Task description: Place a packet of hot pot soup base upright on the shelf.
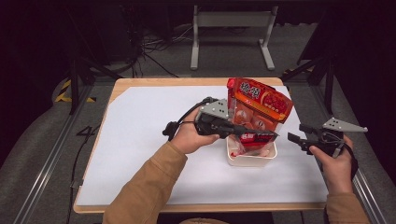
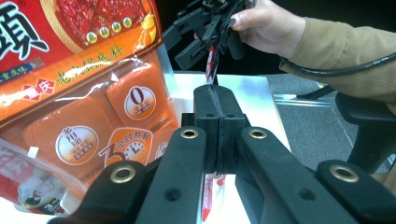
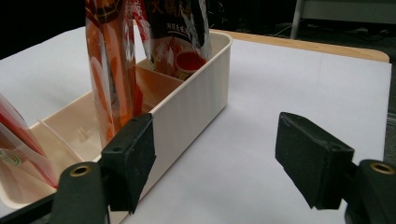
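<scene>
**Left fingers pinch a thin sachet over the box**

High view: the left gripper (image 1: 243, 129) reaches across a white box (image 1: 252, 161) that stands on the bench (image 1: 140, 140), a wooden top under a white sheet. A big red pouch (image 1: 259, 112) stands upright in the box. The right gripper (image 1: 303, 140) hangs well apart at the right, holding nothing. Beyond the bench lie grey floor, cables and a metal frame in a dark room.

Left gripper view: the fingers (image 2: 205, 112) are pressed together on a thin red-and-white sachet (image 2: 212, 65), gripped at mid-length. It looks light, soft and slick, so a pinch on its flat seam, clear of the filled part, would likely hold best. What it contains I cannot tell.

Right gripper view: the fingers (image 3: 130, 163) stand spread with nothing between them, beside the box wall (image 3: 196, 107), where packets (image 3: 175, 32) lean.
</scene>
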`<state>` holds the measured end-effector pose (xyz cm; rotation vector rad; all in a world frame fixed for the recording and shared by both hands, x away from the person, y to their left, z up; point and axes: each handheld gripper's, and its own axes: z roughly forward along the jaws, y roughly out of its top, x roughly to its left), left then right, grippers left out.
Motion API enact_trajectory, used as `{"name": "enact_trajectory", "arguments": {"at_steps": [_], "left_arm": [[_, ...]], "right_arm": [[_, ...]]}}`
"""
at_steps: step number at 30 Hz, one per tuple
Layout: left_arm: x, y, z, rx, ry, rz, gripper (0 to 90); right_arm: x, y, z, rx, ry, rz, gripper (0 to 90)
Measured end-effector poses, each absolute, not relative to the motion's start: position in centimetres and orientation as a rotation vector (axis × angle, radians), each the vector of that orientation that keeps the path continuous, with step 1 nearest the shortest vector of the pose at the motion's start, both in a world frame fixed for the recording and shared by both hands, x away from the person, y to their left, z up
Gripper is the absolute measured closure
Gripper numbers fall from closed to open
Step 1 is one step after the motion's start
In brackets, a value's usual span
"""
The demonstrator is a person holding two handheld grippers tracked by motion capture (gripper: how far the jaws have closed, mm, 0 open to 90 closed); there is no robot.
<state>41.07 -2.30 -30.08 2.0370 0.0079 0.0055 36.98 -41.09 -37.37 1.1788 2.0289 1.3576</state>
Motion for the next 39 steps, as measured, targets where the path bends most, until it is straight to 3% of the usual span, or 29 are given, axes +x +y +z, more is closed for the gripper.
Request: {"name": "enact_trajectory", "arguments": {"at_steps": [32,36,39], "left_arm": [[41.7,-3.3,-33.0,2.128,0.028,-0.002,87.6],[41.8,-3.0,-33.0,2.103,0.045,-0.014,82.7],[41.7,-2.8,-32.9,2.074,0.060,-0.010,68.3]], "right_arm": [[37.3,-40.8,-37.6,1.178,2.044,1.355,27.7],[37.4,-40.7,-37.6,1.178,2.046,1.356,27.4],[37.5,-40.6,-37.6,1.174,2.052,1.355,27.3]]}}
